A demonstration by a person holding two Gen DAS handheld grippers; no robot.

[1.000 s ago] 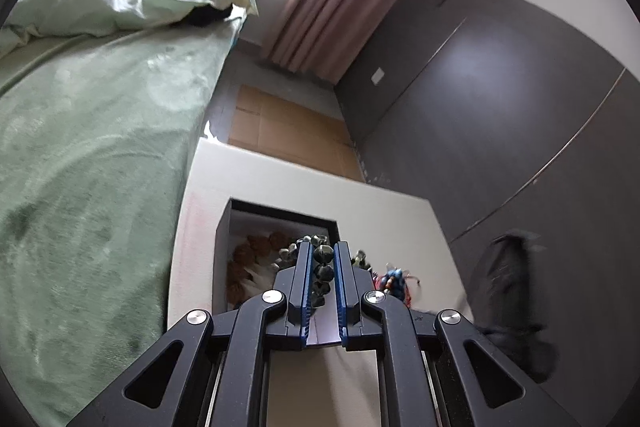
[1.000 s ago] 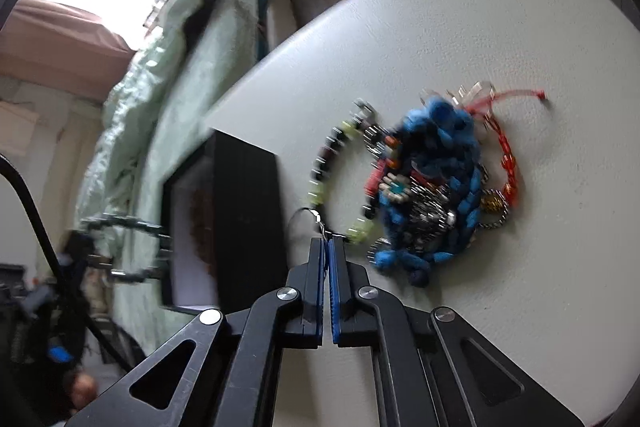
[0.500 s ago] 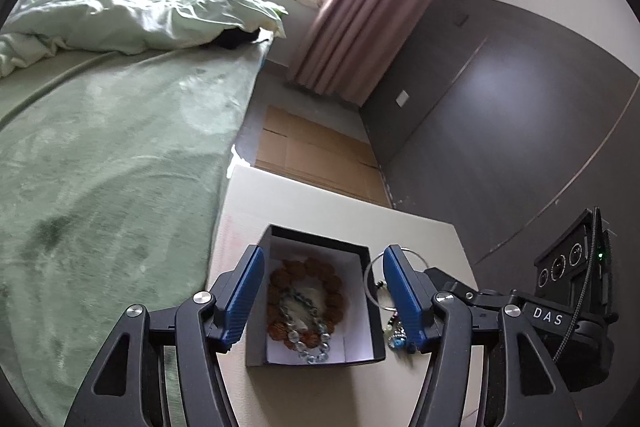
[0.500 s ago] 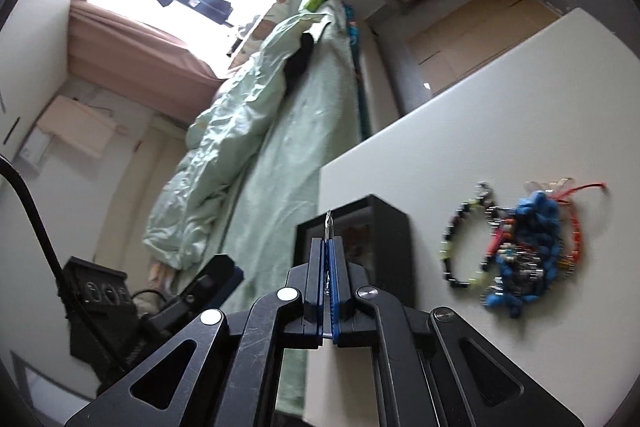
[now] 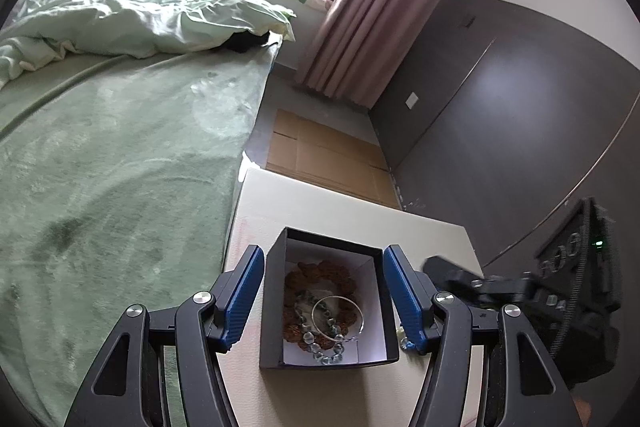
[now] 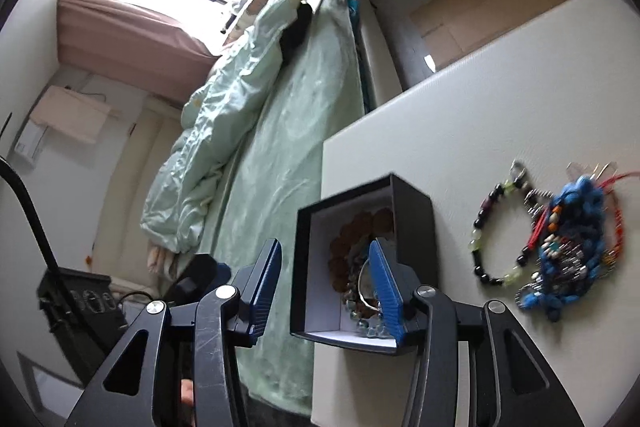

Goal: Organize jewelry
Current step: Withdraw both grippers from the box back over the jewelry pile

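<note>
A black box (image 5: 276, 307) with a white lining stands on the white table (image 5: 320, 203). In it lie a brown bead bracelet (image 5: 320, 271), a clear bead bracelet (image 5: 326, 351) and a thin silver bangle (image 5: 338, 317). My left gripper (image 5: 324, 293) is open above the box, one finger on each side. My right gripper (image 6: 324, 285) is open and empty over the box (image 6: 416, 223). A black and green bead bracelet (image 6: 486, 231) and a tangled blue pile of jewelry (image 6: 572, 239) lie on the table to the right.
A bed with a green cover (image 5: 112, 163) runs along the table's left side. A dark wardrobe wall (image 5: 500, 131) is to the right. Cardboard (image 5: 320, 155) lies on the floor beyond the table.
My right gripper opened and let the silver bangle fall into the box. My left gripper opened earlier, leaving the clear bead bracelet in the box, and has drawn back a little.
</note>
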